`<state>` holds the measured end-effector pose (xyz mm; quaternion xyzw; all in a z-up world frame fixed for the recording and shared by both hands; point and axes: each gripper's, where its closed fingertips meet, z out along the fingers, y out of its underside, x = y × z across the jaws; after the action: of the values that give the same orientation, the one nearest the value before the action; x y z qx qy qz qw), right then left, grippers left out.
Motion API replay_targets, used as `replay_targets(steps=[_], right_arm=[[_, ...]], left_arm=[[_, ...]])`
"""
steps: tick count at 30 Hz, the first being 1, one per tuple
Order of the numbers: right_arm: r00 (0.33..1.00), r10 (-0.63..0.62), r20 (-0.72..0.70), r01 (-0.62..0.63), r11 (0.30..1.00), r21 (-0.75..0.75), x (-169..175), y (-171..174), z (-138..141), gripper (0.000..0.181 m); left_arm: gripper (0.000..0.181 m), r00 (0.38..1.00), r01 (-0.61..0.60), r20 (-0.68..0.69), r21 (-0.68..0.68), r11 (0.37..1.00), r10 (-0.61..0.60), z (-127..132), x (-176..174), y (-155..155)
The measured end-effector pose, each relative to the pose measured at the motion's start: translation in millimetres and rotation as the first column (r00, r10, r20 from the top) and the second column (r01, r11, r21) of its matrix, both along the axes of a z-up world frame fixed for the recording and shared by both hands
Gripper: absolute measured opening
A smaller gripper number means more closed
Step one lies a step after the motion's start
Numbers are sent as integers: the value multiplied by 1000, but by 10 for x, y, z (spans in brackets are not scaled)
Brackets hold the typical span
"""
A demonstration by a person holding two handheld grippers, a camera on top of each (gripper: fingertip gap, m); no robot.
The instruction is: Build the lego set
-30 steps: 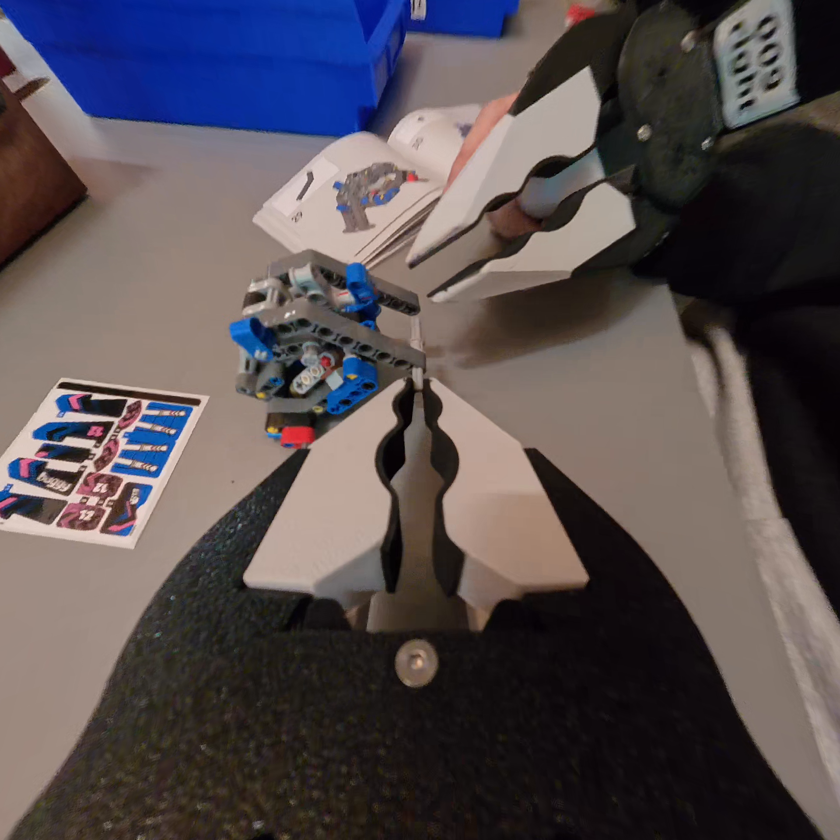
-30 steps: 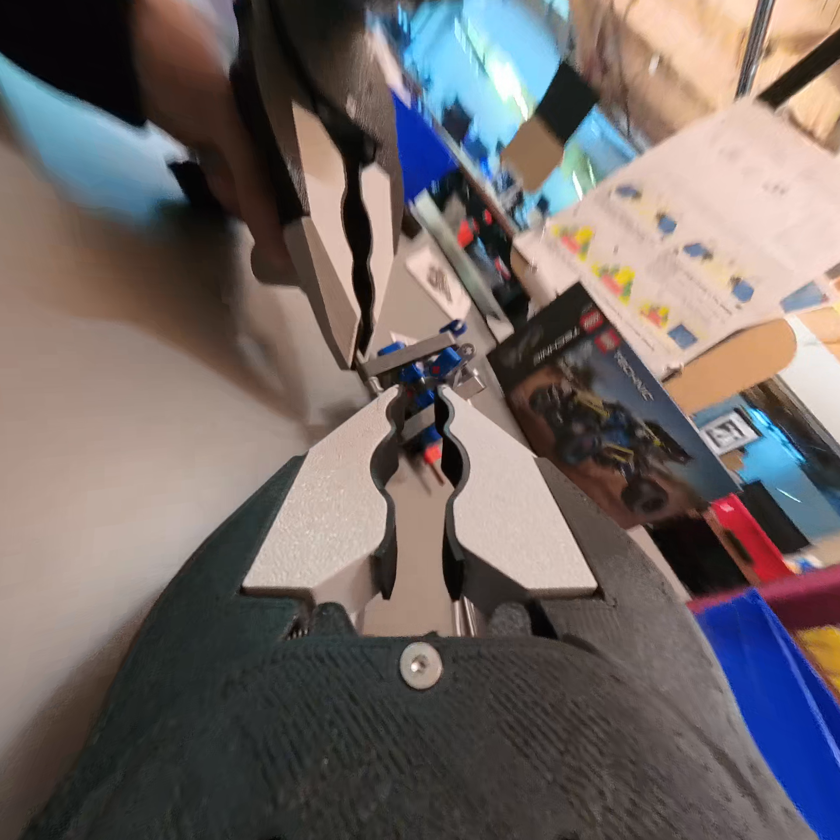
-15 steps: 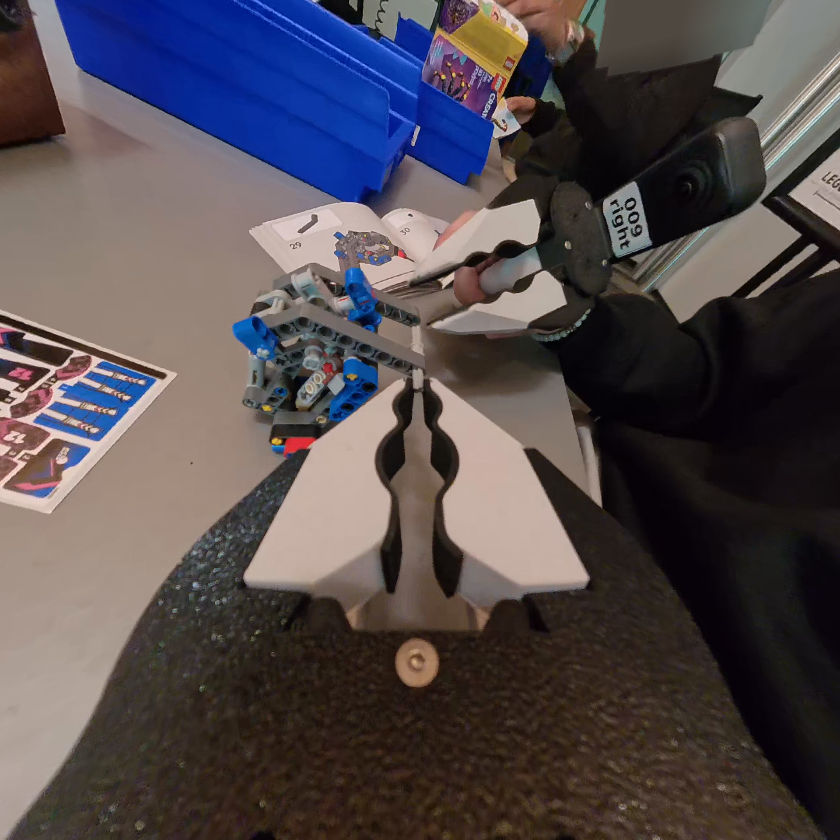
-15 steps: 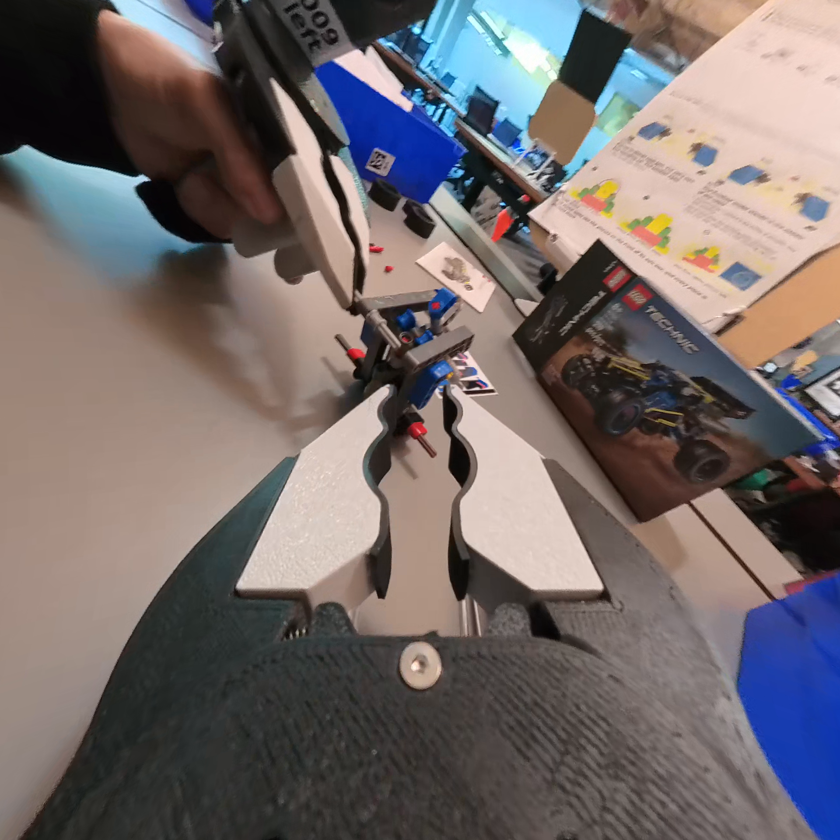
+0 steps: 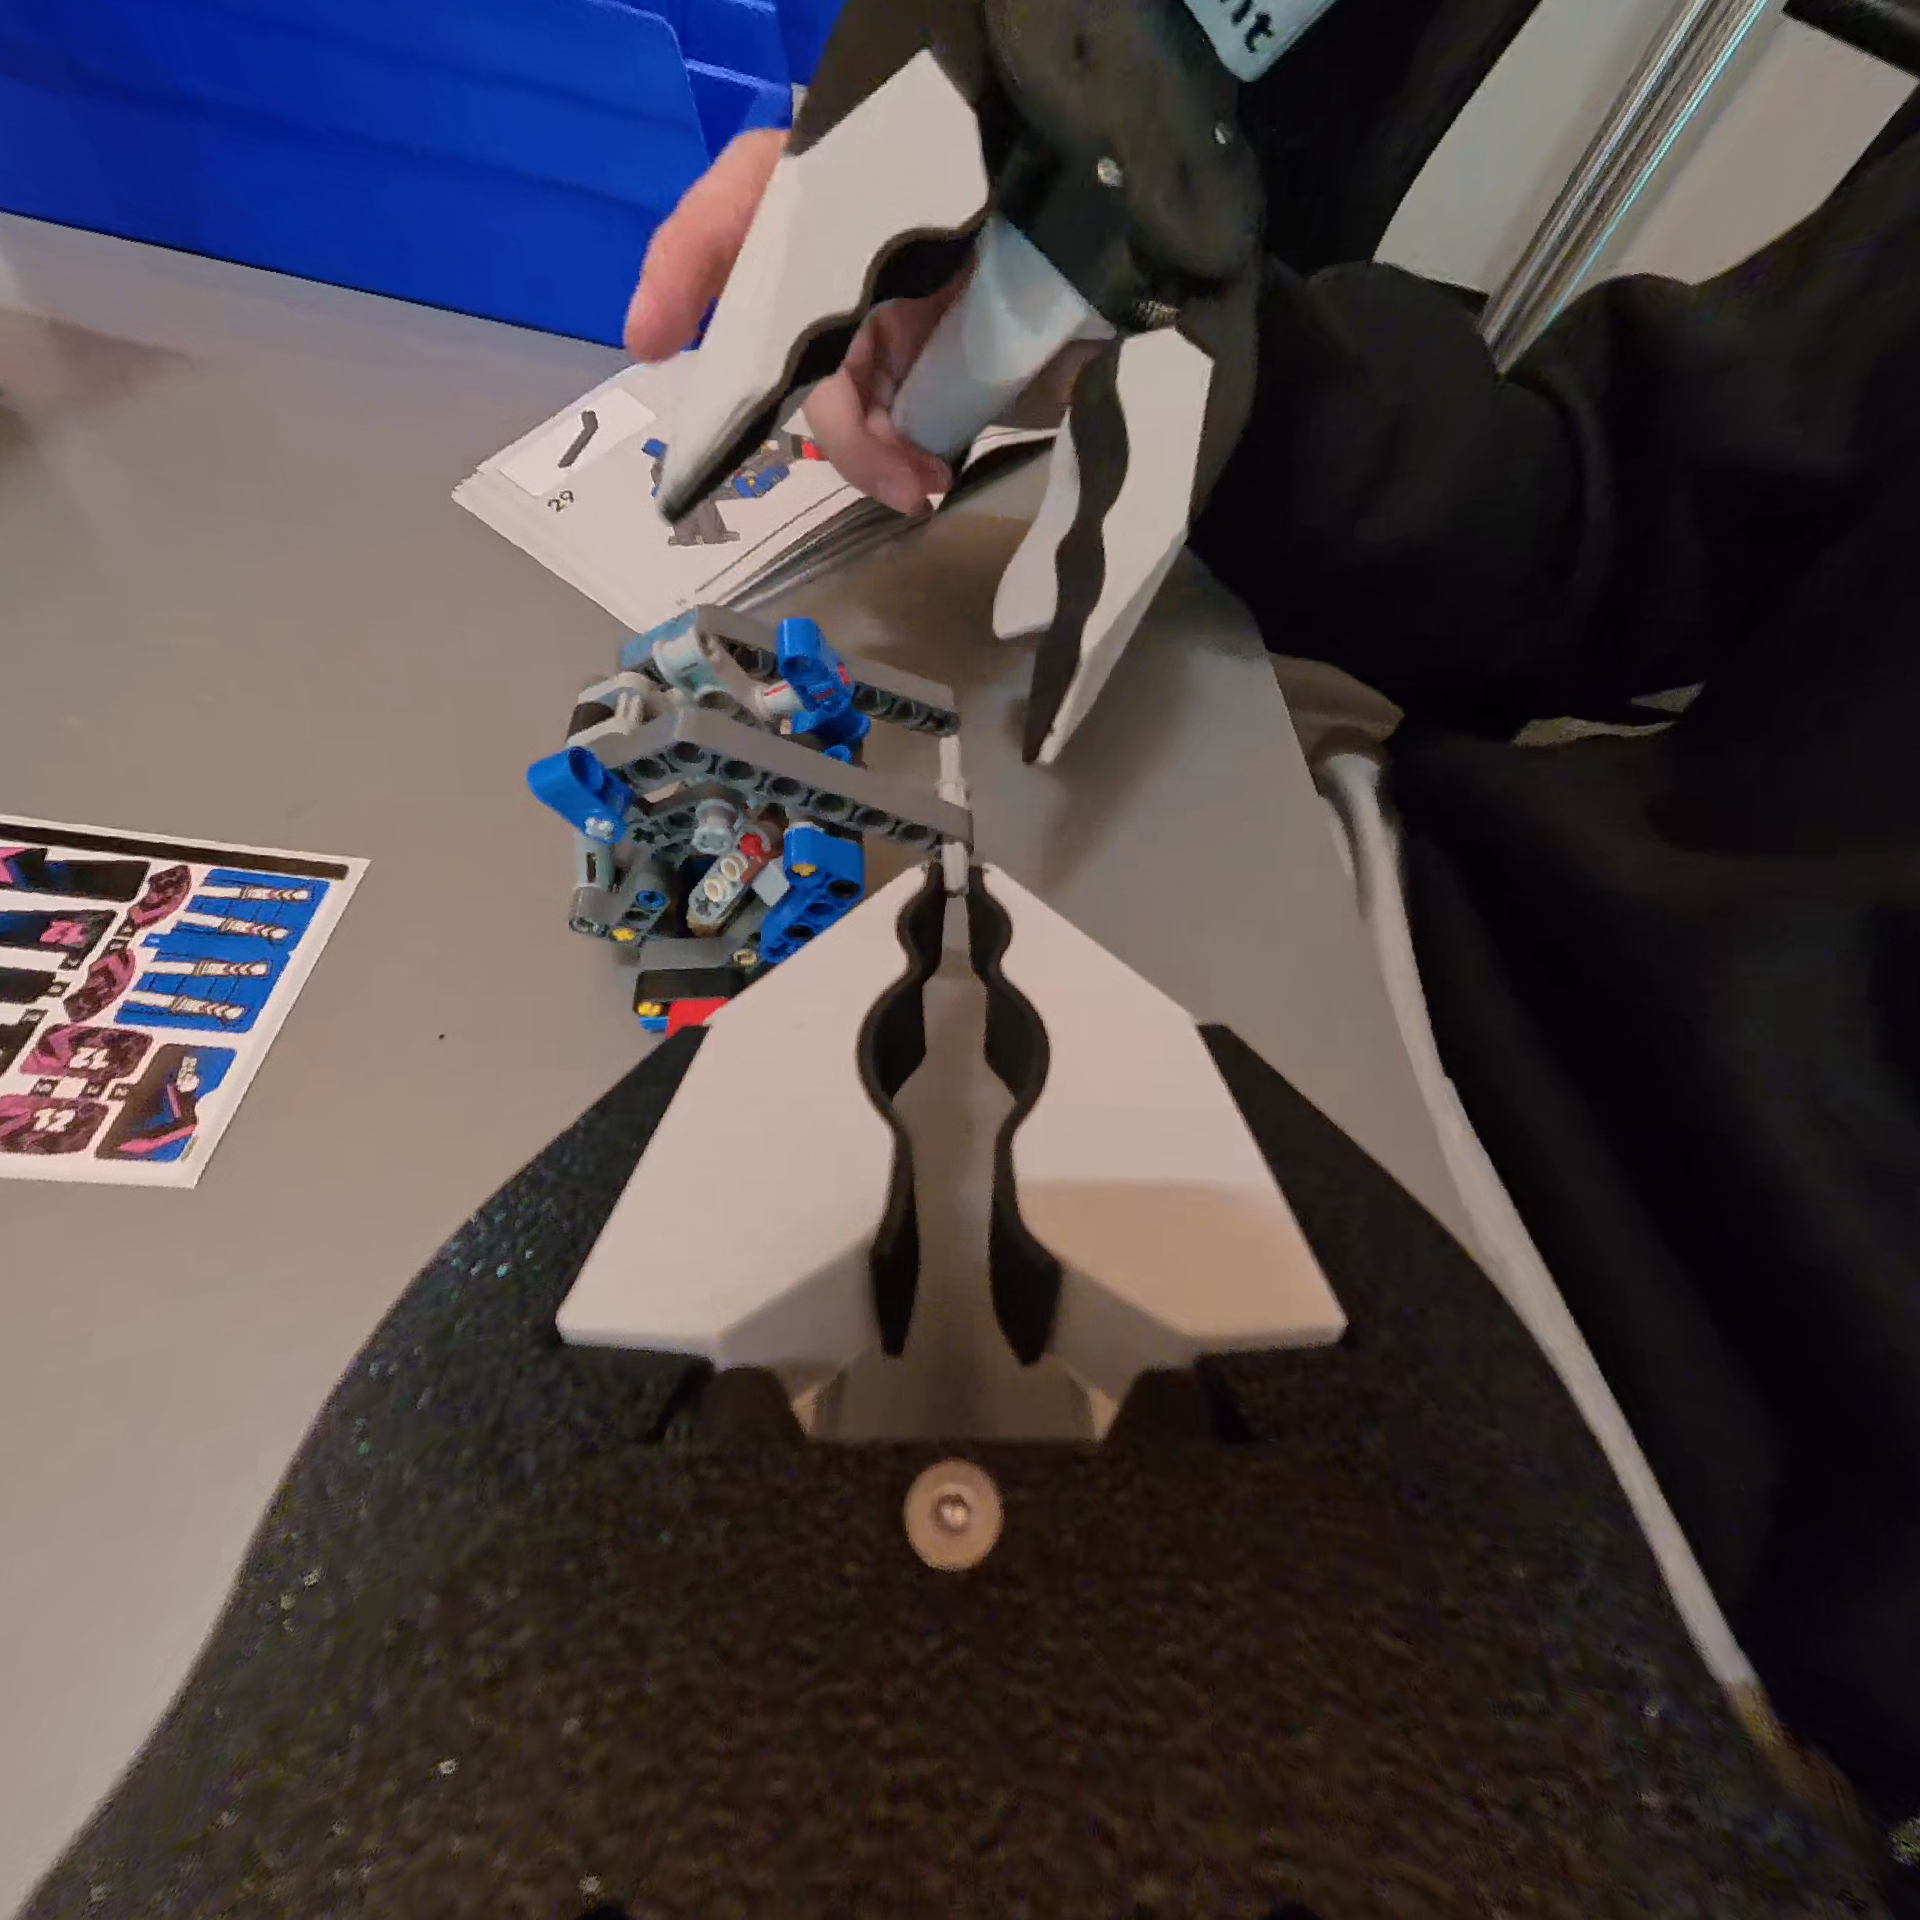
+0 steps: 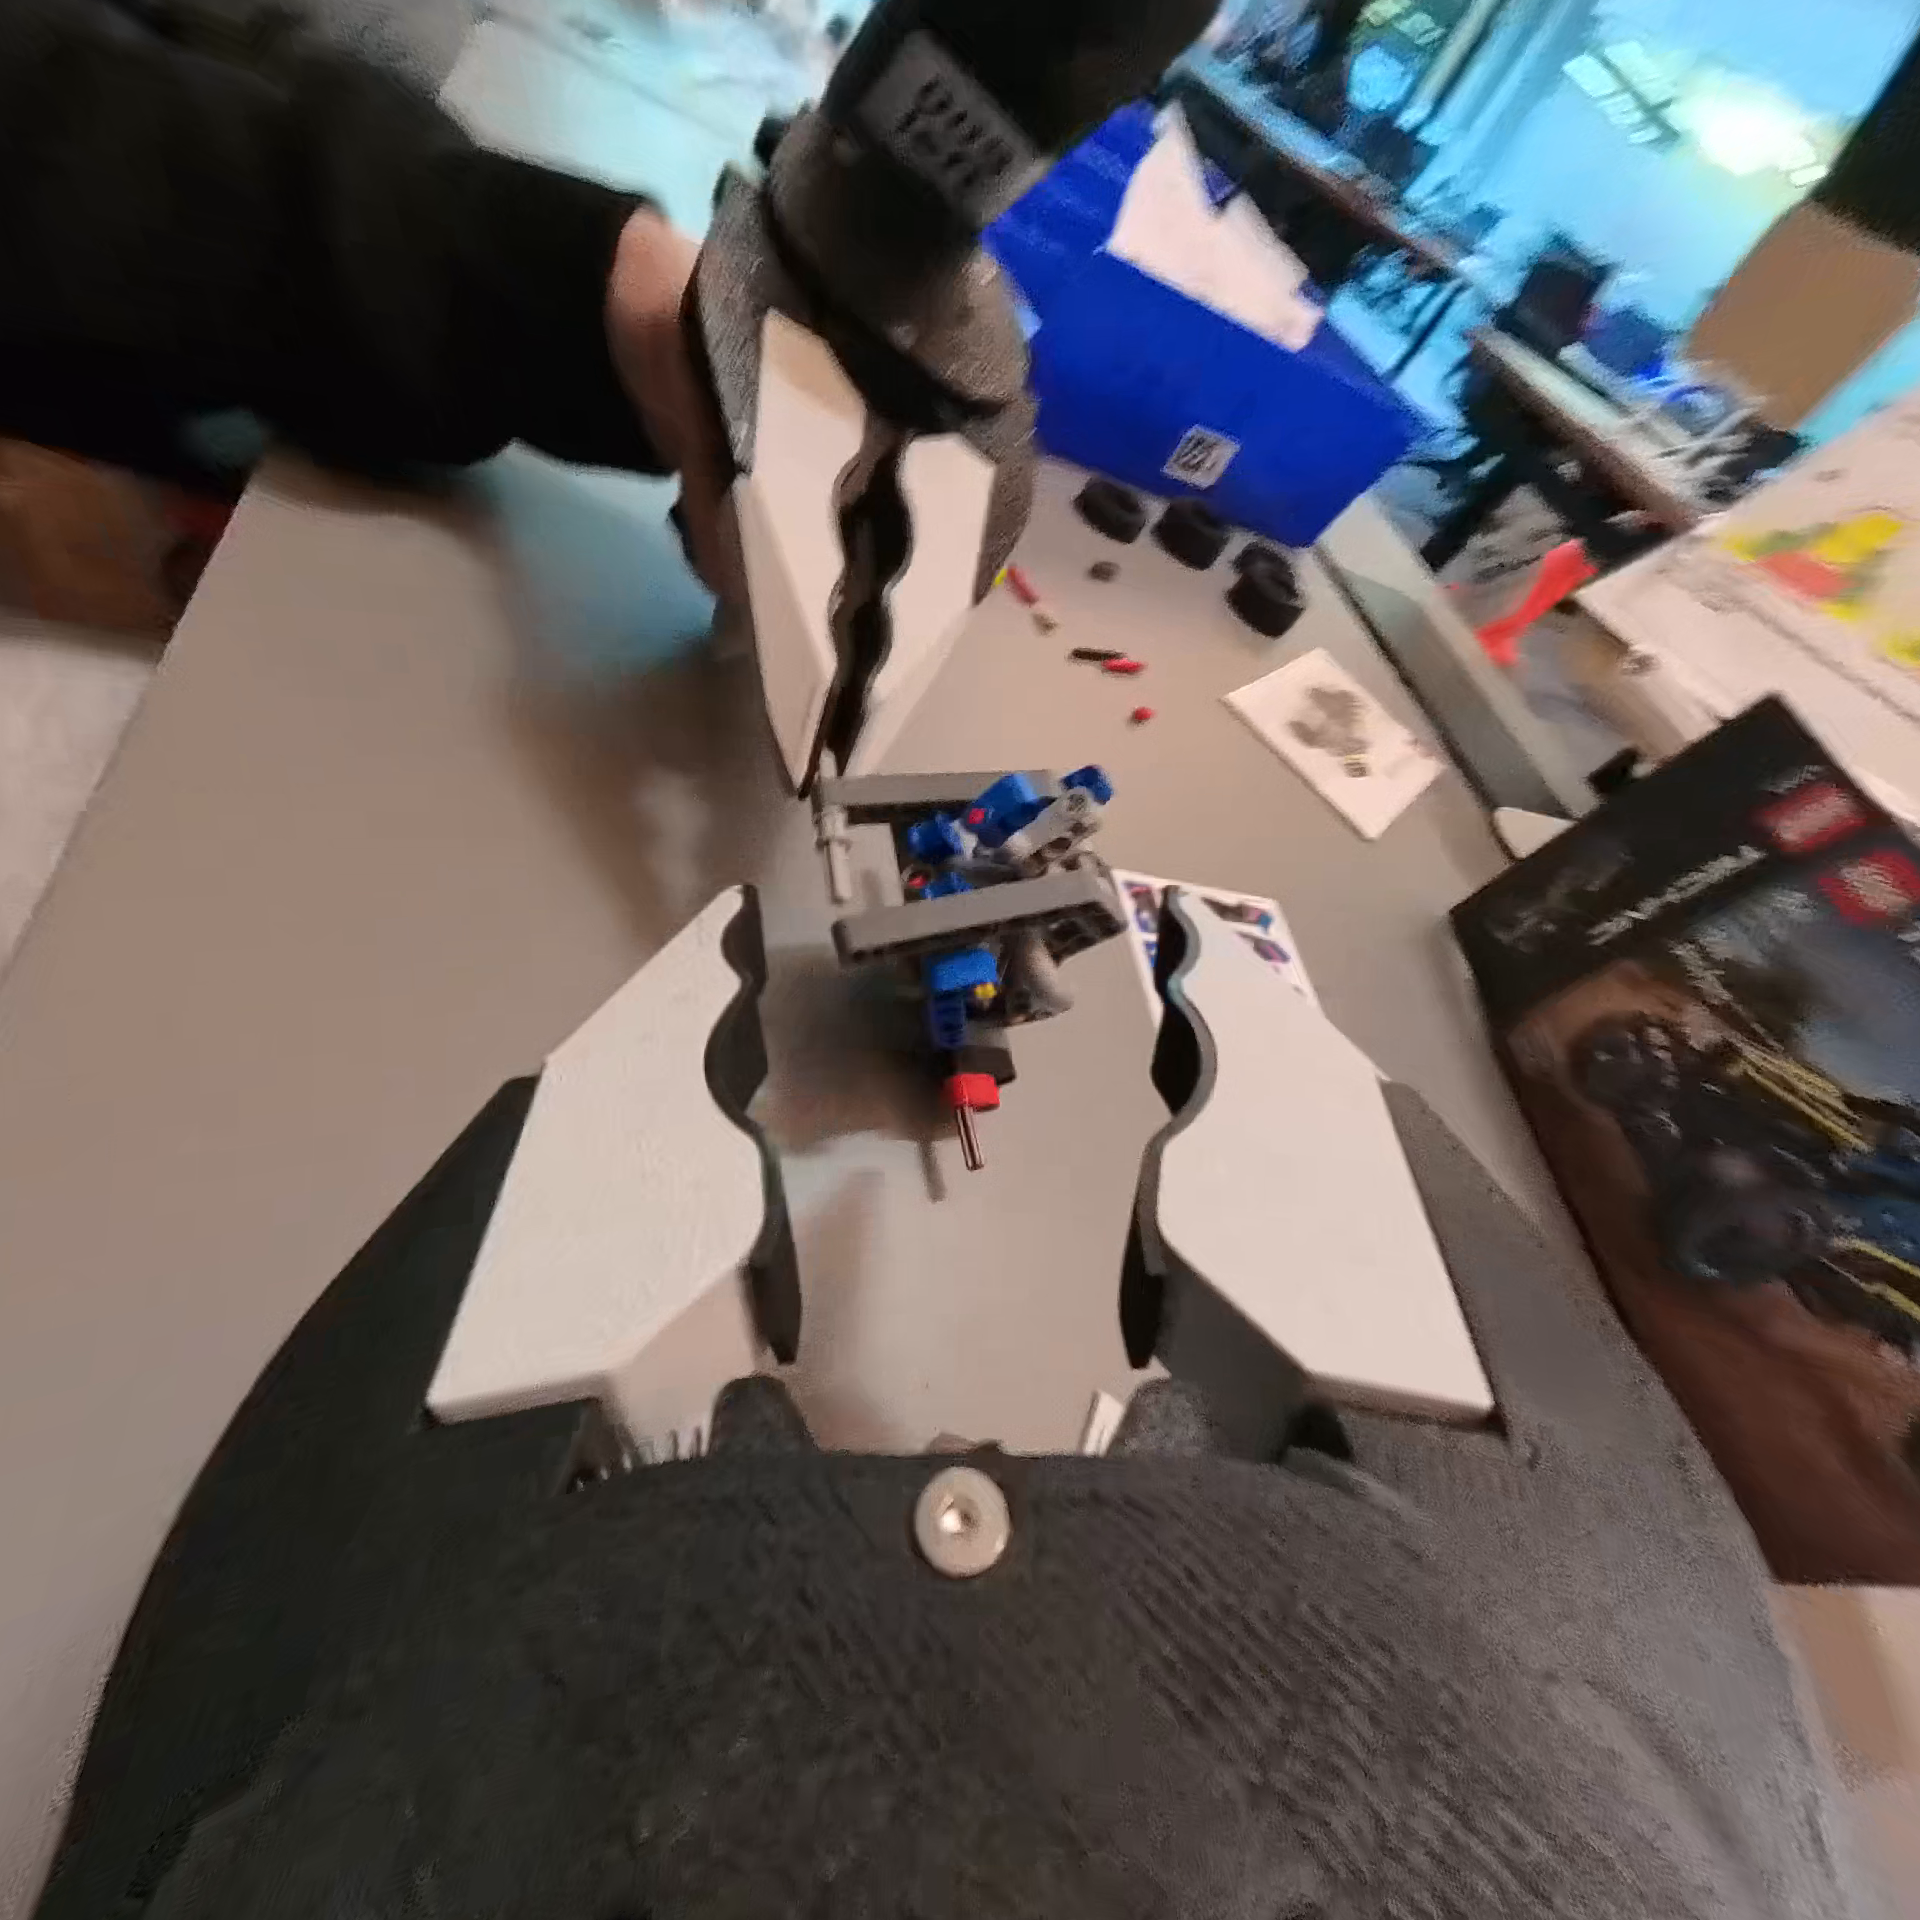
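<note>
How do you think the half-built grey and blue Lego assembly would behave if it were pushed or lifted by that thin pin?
The Lego assembly probably pivots rather than slides, since the left tongs pinch only a thin pin at one corner. It looks light: open beams, mostly holes. The red-tipped axle juts out, so it could snag or pop loose.

Bare counter (image 5: 343, 644) lies left of the lego assembly (image 5: 743, 821). The instruction booklet (image 5: 613, 499) crowds behind it, the sticker sheet (image 5: 156, 997) farther left, the box (image 6: 1714, 1091) opposite.

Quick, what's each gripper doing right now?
Left gripper: shut on the light grey axle of the lego assembly.
Right gripper: open, empty.
</note>
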<state>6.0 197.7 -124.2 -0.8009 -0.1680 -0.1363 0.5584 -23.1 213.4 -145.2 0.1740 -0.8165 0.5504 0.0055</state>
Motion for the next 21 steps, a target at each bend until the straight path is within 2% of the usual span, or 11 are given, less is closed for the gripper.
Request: replay_targets(steps=[2,3,7,11,13,15,19,21], right_arm=[[997,61,49,-56,992,-111,-18,-24,-167,78],[993,51,109,-36,990,-134,40,-10,-208,77],[943,-7,332,31,997,-67,230,156,-227,80],[934,15,358,9,998,-65,192,261,-357,65],[909,0,417,23,999,-49,219,293,-346,58],[905,-25,424,46,998,-40,261,292,-327,52],[925,-37,378,47,999,-15,265,285,-322,51],[937,-39,347,44,999,-4,256,290,-315,51]], left_arm=[[1,1000,2,-7,-13,1000,-3,6,-8,9],[1,1000,8,-13,-14,1000,-8,-2,-16,17],[1,1000,26,-5,25,999,-26,-65,-44,53],[1,999,20,40,75,997,-23,-76,-56,57],[1,996,0,86,157,988,-13,-121,-47,76],[5,987,-45,158,241,969,7,-118,-12,113],[16,964,-141,261,373,917,42,15,2,217],[17,920,-256,382,401,879,94,167,103,276]])
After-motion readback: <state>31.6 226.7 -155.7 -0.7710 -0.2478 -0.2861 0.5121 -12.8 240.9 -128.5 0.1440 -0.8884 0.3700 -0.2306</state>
